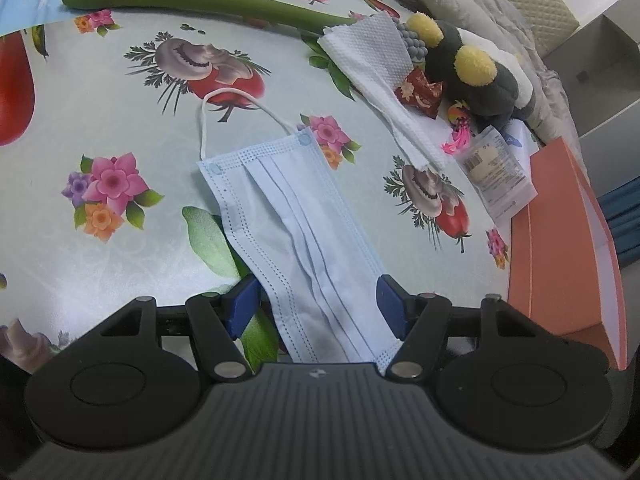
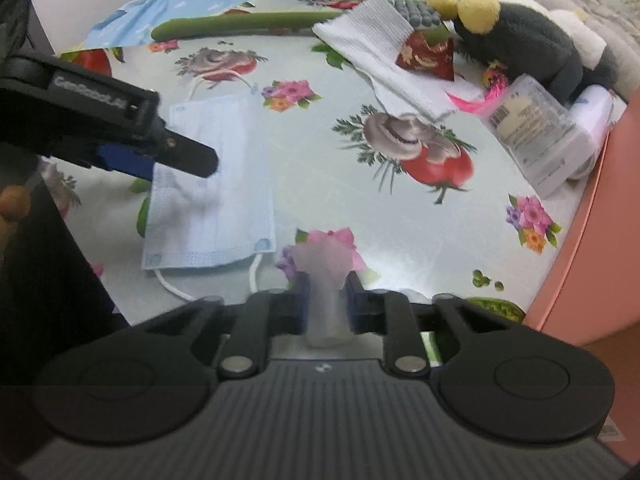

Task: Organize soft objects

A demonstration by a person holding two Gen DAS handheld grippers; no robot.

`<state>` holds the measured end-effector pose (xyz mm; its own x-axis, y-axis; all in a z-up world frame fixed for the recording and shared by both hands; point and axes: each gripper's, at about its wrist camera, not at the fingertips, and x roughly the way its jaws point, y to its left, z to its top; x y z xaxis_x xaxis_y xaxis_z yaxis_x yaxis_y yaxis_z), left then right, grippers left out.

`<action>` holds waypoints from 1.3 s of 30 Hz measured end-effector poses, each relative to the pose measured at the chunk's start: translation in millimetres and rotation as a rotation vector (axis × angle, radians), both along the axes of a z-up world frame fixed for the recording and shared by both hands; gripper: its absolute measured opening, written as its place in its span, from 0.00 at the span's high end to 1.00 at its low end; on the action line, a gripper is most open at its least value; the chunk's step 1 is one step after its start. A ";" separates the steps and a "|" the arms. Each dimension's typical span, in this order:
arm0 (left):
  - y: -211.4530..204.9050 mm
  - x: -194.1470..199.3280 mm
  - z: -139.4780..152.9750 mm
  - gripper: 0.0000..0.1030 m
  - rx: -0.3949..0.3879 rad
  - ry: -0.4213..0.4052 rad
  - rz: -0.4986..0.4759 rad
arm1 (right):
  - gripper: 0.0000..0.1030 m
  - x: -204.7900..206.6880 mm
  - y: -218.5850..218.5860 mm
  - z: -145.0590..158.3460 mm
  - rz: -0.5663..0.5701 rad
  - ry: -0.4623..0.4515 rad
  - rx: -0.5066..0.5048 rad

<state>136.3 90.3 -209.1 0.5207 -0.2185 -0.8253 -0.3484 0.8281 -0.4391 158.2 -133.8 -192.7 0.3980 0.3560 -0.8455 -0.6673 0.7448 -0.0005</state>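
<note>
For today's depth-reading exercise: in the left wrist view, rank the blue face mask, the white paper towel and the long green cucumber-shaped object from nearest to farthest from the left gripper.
1. Blue face mask: lying between the left gripper fingers.
2. White paper towel: upper right, beside the plush toy.
3. Green cucumber-shaped object: along the table's far edge.

Left gripper [image 1: 316, 304] angled downward, jaws wide apart. Right gripper [image 2: 325, 298] angled downward, jaws nearly closed.

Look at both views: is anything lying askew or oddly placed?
Yes. The mask lies askew, one loop splayed out. A red pouch sits atop the crumpled tissue, crowded against the plush.
</note>
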 end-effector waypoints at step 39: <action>-12.5 7.4 -13.9 0.96 -0.024 -0.002 -0.103 | 0.80 -27.3 48.1 2.8 -0.038 0.028 0.064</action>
<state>143.6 77.7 -223.1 0.4957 -0.2905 -0.8184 -0.2611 0.8489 -0.4595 130.9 -85.8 -189.8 0.3891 0.3946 -0.8324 -0.6376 0.7675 0.0657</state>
